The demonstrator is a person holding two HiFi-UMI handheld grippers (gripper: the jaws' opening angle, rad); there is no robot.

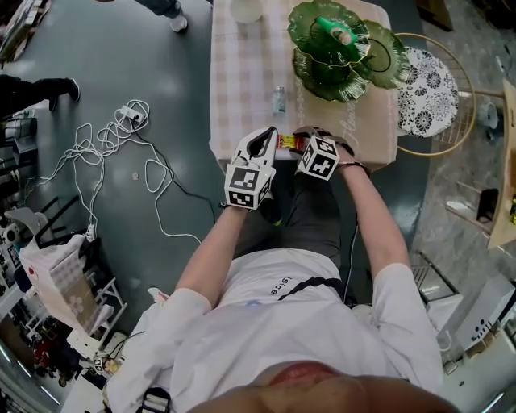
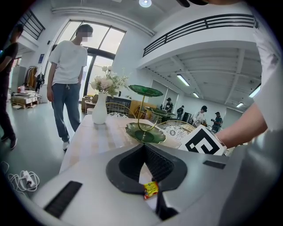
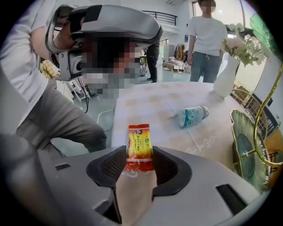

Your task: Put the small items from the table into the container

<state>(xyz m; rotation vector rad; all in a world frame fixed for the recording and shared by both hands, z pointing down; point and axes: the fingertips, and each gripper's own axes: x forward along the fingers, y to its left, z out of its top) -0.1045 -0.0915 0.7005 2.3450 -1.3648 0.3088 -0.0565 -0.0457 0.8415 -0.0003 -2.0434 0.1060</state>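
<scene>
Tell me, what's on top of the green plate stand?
A small green item, perhaps a bottle, lies on the stand's top plate. The lower plates are partly covered by it, so anything underneath stays unseen.

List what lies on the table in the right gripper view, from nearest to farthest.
snack packet → small bottle → white vase

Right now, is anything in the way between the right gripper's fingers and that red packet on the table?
Nothing visible is. The red packet lies flat on the table, directly between the open fingers of the right gripper. The small bottle lies farther off, to one side.
</scene>
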